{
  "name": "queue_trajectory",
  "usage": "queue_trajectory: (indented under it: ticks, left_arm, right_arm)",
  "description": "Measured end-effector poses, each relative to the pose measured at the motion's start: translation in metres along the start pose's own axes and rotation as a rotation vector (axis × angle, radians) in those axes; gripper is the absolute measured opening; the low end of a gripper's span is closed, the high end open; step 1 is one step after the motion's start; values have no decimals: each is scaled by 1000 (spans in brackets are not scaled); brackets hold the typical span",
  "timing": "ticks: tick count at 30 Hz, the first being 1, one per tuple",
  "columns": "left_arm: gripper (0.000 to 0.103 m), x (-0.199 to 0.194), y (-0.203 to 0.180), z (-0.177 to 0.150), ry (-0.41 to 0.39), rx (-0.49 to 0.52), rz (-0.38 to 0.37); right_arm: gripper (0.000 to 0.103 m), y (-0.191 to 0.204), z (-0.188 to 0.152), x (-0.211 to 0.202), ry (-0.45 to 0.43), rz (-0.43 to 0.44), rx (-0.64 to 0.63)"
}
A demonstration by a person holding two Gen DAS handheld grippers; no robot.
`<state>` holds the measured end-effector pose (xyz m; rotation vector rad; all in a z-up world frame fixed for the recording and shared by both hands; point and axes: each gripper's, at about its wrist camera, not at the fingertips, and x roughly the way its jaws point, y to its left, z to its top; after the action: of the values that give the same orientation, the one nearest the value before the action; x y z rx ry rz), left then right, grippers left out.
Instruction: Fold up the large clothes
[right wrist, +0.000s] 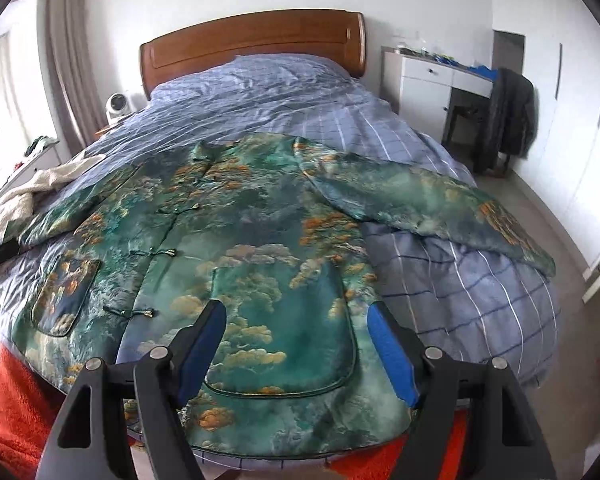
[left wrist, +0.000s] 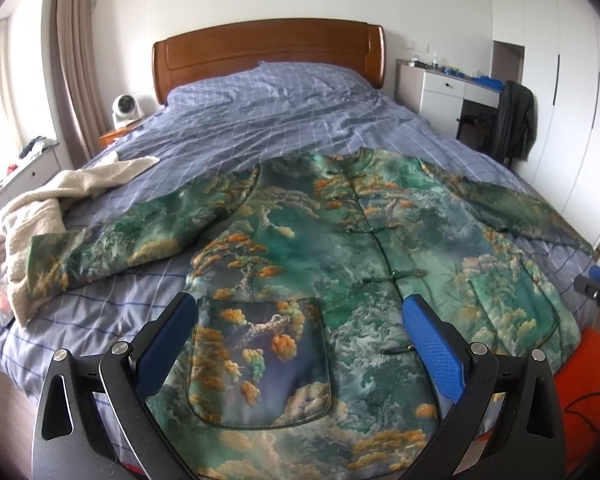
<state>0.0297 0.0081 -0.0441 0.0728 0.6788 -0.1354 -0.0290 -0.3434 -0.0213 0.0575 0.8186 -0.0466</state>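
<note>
Green satin jacket with orange pine-and-cloud print (left wrist: 320, 236) lies spread flat, front up and knot-buttoned, on the blue checked bed (left wrist: 260, 128), straight ahead of both claws, hem nearest them; both sleeves out to the sides. Left claw (left wrist: 300, 328) released, blue pads wide apart, hovering above the hem with the patch pocket (left wrist: 260, 360) framed between the fingers, gripping nothing. Right claw (right wrist: 298, 344) also released, hovering above the other pocket (right wrist: 284, 320), nothing held. Cream fleece garment (left wrist: 40, 216) heaped beyond the left claw's far left, touching the left sleeve cuff (left wrist: 48, 264). Step looks like pre-fold: garment laid out, no fold made yet, first grasp not taken. Next move probably each claw goes outward to its own sleeve or side edge, pinches fabric and brings it across the front. Satin looks slippery and padded, so pinch deep and lift low; watch the cream fleece doesn't drag along with the left sleeve
</note>
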Motion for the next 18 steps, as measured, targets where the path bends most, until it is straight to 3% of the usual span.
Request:
queue_trajectory:
  ticks: [12,18]
  left_arm:
    - [102,-3,3,-1,-7,9,39]
    - [102,-1,0,0,0,29,55]
  right_arm:
    - [75,-38,12,1,-41,-36,84]
    - [75,-100,20,1,-84,-57,213]
